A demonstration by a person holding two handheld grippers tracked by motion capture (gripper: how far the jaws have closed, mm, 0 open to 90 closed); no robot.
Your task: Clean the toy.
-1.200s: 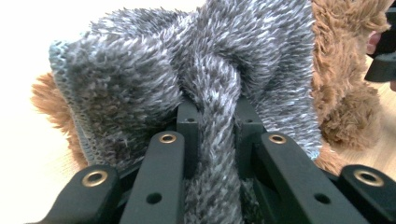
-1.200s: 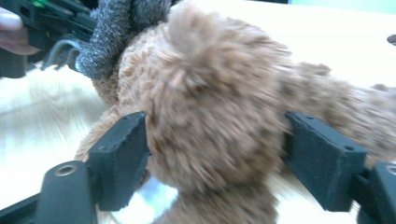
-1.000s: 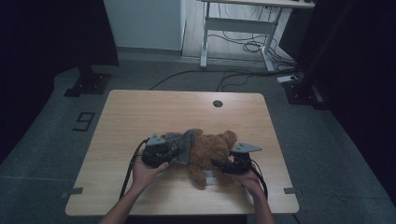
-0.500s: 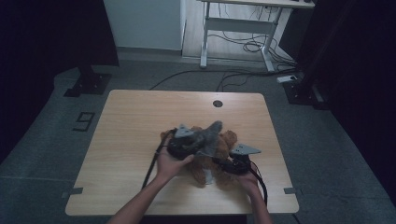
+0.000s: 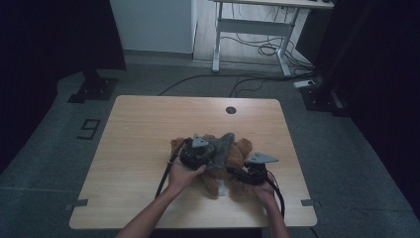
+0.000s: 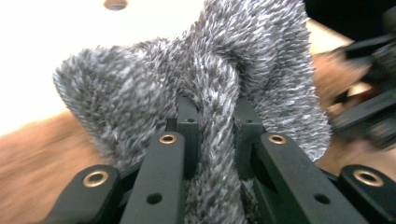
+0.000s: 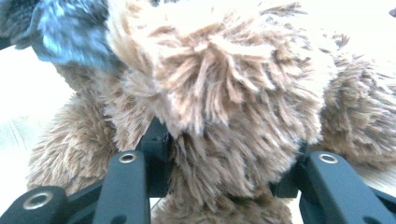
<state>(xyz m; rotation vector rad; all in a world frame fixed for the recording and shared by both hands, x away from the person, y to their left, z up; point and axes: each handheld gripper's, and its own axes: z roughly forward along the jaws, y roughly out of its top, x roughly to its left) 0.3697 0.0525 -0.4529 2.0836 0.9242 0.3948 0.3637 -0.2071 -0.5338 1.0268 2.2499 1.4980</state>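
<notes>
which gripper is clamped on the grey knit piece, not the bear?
The left gripper: its jaws pinch a fold of the grey fuzzy cloth. The right gripper grips the brown teddy bear's fur instead.

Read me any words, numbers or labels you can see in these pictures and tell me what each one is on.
"9": a dark figure marked on the grey floor, left of the wooden table in the high view; it could also be read as a 6 from the other side.
No readable text on the plush bear, the grey cloth or the grippers.

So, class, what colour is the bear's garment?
Flecked grey garment, clearest in the left gripper view.
</notes>
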